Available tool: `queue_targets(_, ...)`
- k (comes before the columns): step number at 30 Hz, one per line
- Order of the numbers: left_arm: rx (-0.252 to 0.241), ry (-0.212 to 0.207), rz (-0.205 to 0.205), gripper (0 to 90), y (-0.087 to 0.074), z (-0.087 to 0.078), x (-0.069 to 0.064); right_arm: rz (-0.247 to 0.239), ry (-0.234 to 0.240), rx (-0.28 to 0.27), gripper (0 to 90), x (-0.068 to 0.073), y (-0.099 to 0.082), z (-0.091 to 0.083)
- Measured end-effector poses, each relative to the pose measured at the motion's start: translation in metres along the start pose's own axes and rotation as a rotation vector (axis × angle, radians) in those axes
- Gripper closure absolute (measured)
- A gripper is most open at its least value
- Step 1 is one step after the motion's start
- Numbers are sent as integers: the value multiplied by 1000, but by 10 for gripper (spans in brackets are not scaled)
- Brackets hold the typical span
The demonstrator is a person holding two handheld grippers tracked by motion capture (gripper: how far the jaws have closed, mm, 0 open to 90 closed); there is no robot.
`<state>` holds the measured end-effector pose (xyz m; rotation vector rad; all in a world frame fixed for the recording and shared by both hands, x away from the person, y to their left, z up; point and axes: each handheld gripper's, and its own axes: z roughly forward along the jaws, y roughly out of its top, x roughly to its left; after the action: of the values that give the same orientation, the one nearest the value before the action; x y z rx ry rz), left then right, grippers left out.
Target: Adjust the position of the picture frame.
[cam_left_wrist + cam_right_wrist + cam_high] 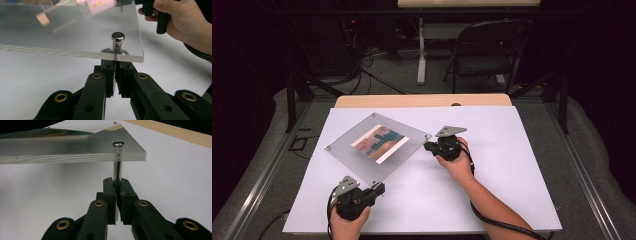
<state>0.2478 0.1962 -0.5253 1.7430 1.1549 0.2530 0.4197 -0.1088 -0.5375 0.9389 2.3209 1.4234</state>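
Clear acrylic frame (374,145) with a colour print sits on the white tabletop (512,150) toward the far-left corner, turned diamond-wise — long diagonal runs between the two grippers. Left gripper (379,189) clamped on the near corner's metal standoff (117,42); right gripper (428,146) clamped on the right corner's standoff post (117,167). Judgement — two-handed lift next.

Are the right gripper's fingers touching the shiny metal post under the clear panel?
Touching. The right gripper view shows the fingers closed on the metal post below the clear panel.
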Motion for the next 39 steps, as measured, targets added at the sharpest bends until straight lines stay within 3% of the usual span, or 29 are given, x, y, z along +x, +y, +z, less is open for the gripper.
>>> queue_targets(4,-5,13,-15,855,2,2,7,-9,-5,3,856,0,-3,-9)
queue_targets(12,-20,28,-20,855,10,6,18,33,5,3,857,0,-9,-23)
queue_targets(18,-17,10,-4,855,18,14,23,74,-11,3,857,6,-19,-50)
queue_targets(29,-18,-36,5,853,31,34,25,148,-62,-6,856,21,-39,-95)
queue_targets(34,4,-79,28,850,35,46,14,169,-76,2,856,23,-49,-117)
queue_targets(39,20,-83,50,851,39,56,8,187,-96,-11,856,22,-59,-132)
